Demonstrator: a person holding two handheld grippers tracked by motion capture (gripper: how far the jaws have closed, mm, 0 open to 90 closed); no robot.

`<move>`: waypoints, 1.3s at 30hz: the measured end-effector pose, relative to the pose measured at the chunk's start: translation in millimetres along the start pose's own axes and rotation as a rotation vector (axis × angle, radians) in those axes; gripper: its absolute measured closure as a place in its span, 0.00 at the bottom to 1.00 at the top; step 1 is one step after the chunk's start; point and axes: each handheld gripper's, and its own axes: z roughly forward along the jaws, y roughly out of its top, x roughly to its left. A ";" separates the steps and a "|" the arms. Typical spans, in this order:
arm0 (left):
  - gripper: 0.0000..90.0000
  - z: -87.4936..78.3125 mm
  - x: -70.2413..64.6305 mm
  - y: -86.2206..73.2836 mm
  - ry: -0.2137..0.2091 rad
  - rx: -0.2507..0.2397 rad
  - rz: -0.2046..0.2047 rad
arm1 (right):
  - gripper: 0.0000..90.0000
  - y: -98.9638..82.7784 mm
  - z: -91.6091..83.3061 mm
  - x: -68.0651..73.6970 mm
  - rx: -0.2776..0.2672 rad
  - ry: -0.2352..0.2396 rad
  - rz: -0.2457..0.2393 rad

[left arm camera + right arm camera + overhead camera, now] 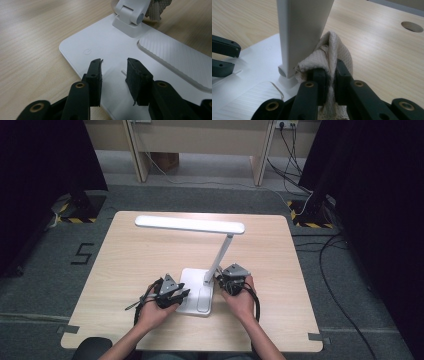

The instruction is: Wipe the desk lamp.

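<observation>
A white plastic desk lamp stands near the front edge of the table. Its flat rectangular base runs lengthwise from six to twelve o'clock, its slim arm leans up toward one o'clock, and its long light bar lies crosswise, pointing to nine o'clock.

At seven o'clock of the base, the left gripper hovers over the base's near corner with its jaws apart and nothing between them. At four o'clock of the arm's foot, the right gripper is clamped on a cream woven cloth, which presses against the arm's lower side, just above the hinge.

The surface is a light wood-grain table with a round cable hole. Beyond it lie grey carpet, black cables at three o'clock, and a pale wooden desk at twelve o'clock.
</observation>
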 end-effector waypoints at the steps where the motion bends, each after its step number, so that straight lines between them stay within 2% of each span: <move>1: 0.71 0.1 0.0 -0.1 0.001 -0.001 -0.001 | 0.92 0.0 1.9 0.3 0.006 0.002 0.002; 7: 0.71 0.1 0.3 -0.2 -0.002 -0.001 -0.003 | 0.92 -1.3 9.4 1.3 0.025 0.020 0.022; 19: 0.71 0.3 0.4 -0.2 0.000 -0.002 -0.004 | 0.93 -1.5 13.6 1.5 0.022 0.012 0.001; 25: 0.71 0.3 0.3 -0.3 0.000 -0.003 -0.004 | 0.94 -3.0 13.7 1.1 0.031 0.034 0.008; 27: 0.71 0.2 0.3 -0.3 0.000 -0.003 -0.003 | 0.94 -3.0 13.4 1.2 0.033 0.035 -0.007; 39: 0.71 0.2 -0.1 -0.5 0.002 -0.003 -0.001 | 0.95 -4.7 6.8 5.1 0.062 0.066 -0.028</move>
